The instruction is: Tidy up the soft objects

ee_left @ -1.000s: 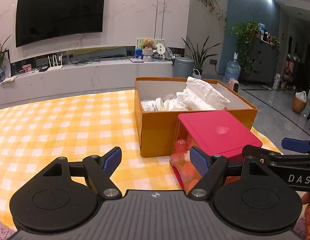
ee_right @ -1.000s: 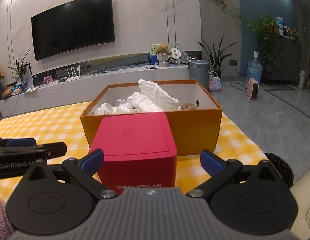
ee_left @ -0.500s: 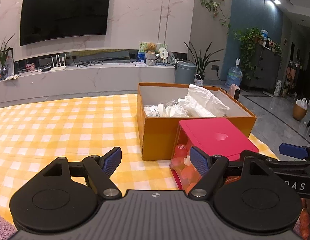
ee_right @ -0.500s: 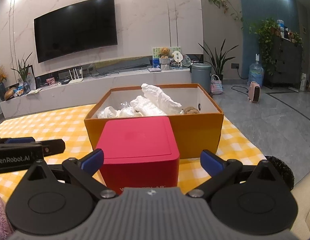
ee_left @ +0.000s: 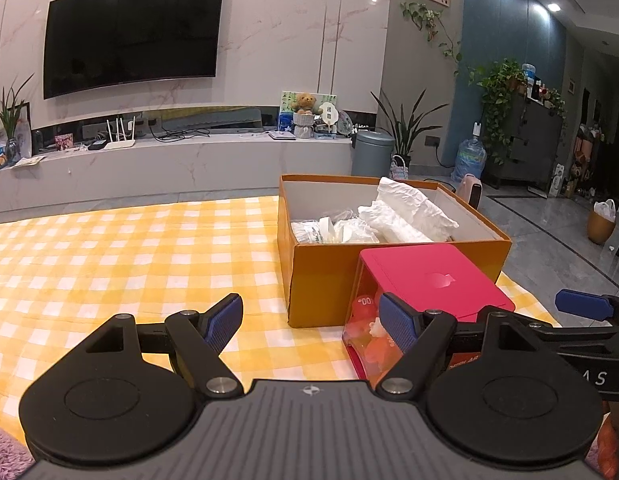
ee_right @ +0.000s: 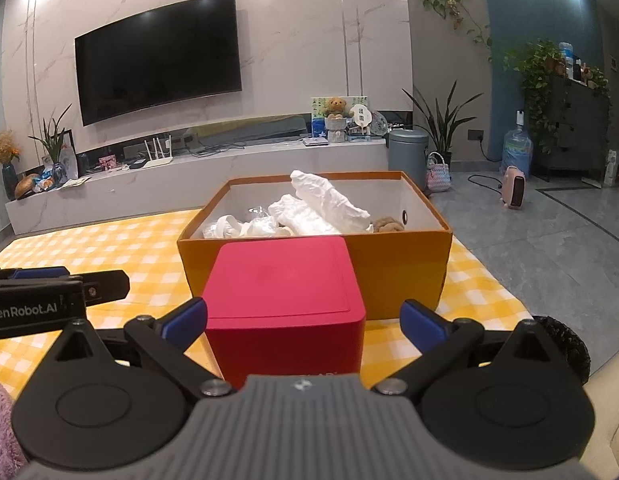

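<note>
An orange cardboard box (ee_left: 309,284) (ee_right: 405,268) stands on the yellow checked cloth (ee_left: 109,256) and holds white soft items (ee_left: 405,212) (ee_right: 325,204) and a brown plush piece (ee_right: 387,225). In front of it sits a red lidded container (ee_right: 283,284) (ee_left: 433,280) with a clear side showing red and white contents. My left gripper (ee_left: 311,322) is open over the cloth, left of the red container, holding nothing. My right gripper (ee_right: 303,318) is open, its fingers either side of the red container's near end, apart from it.
A long white TV bench (ee_left: 169,160) with a wall TV runs behind the table. A grey bin (ee_left: 372,152), plants and a water bottle stand on the floor to the right. The table's right edge drops off beside the box (ee_right: 509,300). A purple fuzzy thing (ee_right: 1,432) lies near left.
Both grippers have drawn back and lifted slightly, so the box and red container sit a little lower and farther in view. Both stay open.
</note>
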{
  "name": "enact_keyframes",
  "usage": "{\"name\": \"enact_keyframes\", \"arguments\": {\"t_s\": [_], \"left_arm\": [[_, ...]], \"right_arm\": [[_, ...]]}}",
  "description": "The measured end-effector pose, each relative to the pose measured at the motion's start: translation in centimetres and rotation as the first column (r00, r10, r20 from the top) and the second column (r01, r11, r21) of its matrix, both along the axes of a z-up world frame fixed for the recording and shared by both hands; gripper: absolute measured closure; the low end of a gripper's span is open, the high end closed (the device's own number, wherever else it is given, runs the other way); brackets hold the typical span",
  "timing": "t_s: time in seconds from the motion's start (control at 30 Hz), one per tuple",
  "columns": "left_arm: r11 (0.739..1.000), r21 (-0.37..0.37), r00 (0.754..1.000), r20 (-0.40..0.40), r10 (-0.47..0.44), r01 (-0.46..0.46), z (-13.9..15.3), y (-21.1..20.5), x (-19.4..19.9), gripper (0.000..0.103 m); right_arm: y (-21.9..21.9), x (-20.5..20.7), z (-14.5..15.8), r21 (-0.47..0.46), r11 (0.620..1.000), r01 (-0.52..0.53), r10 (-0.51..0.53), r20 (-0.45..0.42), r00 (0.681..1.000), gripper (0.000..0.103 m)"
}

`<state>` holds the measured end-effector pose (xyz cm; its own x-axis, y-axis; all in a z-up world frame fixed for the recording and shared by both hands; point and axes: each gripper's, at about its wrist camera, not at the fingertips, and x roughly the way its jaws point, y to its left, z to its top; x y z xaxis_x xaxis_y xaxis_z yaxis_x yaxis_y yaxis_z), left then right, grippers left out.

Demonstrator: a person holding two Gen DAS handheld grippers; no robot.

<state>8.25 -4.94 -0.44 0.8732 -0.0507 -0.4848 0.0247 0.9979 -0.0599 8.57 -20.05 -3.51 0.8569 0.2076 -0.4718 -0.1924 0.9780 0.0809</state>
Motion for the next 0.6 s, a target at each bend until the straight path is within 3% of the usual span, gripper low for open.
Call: {"name": "enact_keyframes", "arguments": {"t_s": [0.6], "left_arm": [[1.000, 0.007, 1.000, -0.012, -0.002, 0.002, -0.18, 0.06, 0.06, 0.012]], "right_arm": [[-0.24, 0.10, 0.03, 0.013, 1.000, 0.004, -0.004, 0.004, 1.000, 0.003]]}}
